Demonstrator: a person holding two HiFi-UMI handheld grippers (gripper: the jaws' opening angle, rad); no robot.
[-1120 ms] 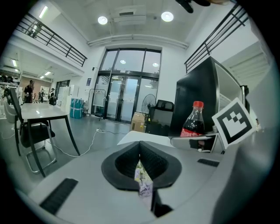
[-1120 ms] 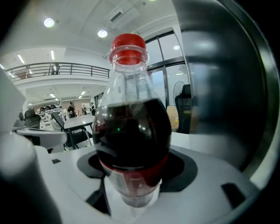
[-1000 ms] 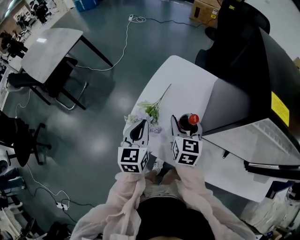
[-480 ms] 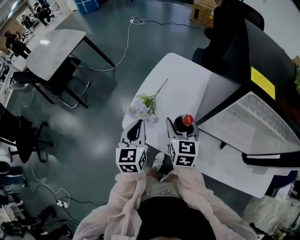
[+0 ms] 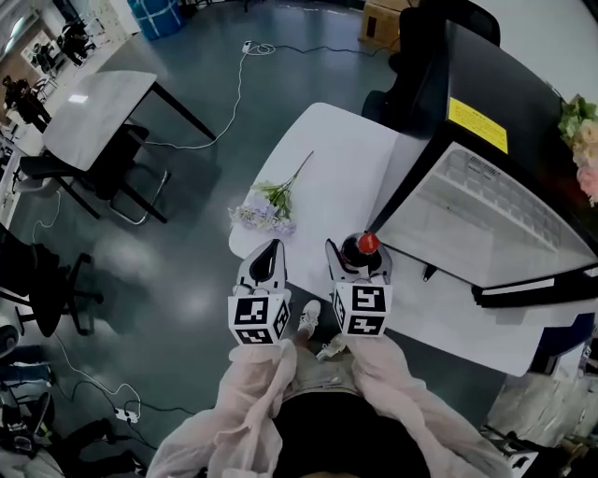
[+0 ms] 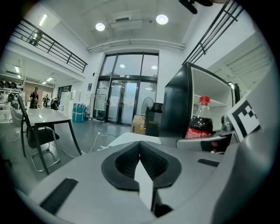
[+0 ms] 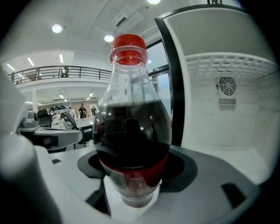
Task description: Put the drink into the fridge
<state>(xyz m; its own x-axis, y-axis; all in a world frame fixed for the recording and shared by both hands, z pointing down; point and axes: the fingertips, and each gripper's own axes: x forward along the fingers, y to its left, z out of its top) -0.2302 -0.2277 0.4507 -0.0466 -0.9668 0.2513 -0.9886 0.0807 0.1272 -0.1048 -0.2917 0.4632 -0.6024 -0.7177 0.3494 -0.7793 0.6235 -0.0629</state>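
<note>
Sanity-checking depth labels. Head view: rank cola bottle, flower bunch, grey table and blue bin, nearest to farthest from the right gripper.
1. Cola bottle: held between the fingers of the right gripper.
2. Flower bunch: left edge of the white table.
3. Grey table: across the floor, far left.
4. Blue bin: beyond it, top left.

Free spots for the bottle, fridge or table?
Open fridge: its white inside looks bare up to the rear-wall fan, so there is likely room for the bottle. Table: bare between the flowers and the fridge's side. Crowded only at the table's near left edge, where the flowers lie.
</note>
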